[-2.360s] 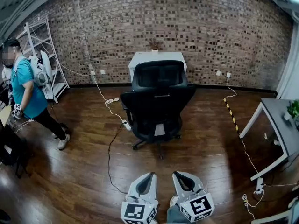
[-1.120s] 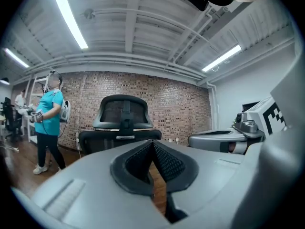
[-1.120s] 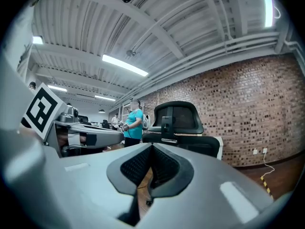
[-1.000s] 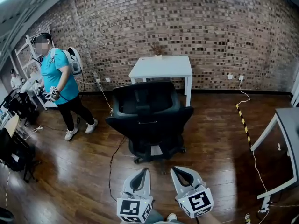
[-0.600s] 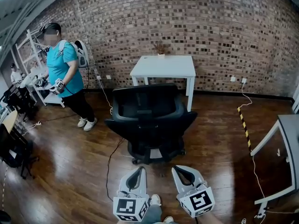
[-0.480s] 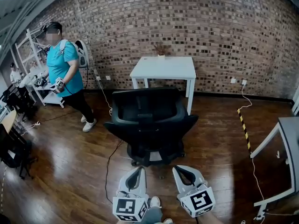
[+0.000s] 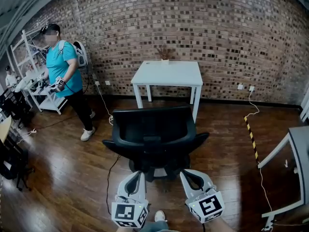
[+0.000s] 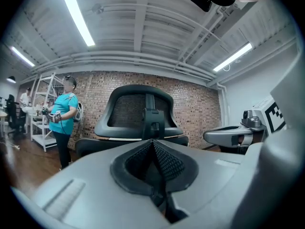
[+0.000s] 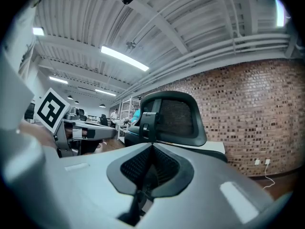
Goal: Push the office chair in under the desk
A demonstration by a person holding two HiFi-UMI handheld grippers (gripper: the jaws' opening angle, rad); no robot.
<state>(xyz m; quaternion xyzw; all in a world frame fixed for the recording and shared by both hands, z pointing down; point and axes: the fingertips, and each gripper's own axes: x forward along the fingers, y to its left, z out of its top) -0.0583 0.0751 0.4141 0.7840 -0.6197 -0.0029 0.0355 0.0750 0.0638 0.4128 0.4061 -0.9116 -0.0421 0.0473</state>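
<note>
The black office chair (image 7: 154,134) stands mid-floor with its mesh back turned to me. Beyond it the white desk (image 7: 169,74) stands against the brick wall, and a gap of floor lies between the two. My left gripper (image 7: 136,175) and right gripper (image 7: 186,174) are side by side just behind the chair's back, both shut and holding nothing. Whether the tips touch the chair I cannot tell. The left gripper view has the chair back (image 8: 140,111) rising ahead of the shut left gripper (image 8: 153,142). The right gripper view has the same chair back (image 9: 174,118) past the shut right gripper (image 9: 152,147).
A person in a teal shirt (image 7: 63,71) stands at the left by white shelving (image 7: 36,76). A black cable (image 7: 110,178) runs over the wood floor left of the chair. A grey desk (image 7: 299,144) and a yellow-black floor strip (image 7: 251,134) are at the right.
The chair now looms larger and sits right in front of both gripper tips, nearer than a second ago. The person at the left has shifted their stance.
</note>
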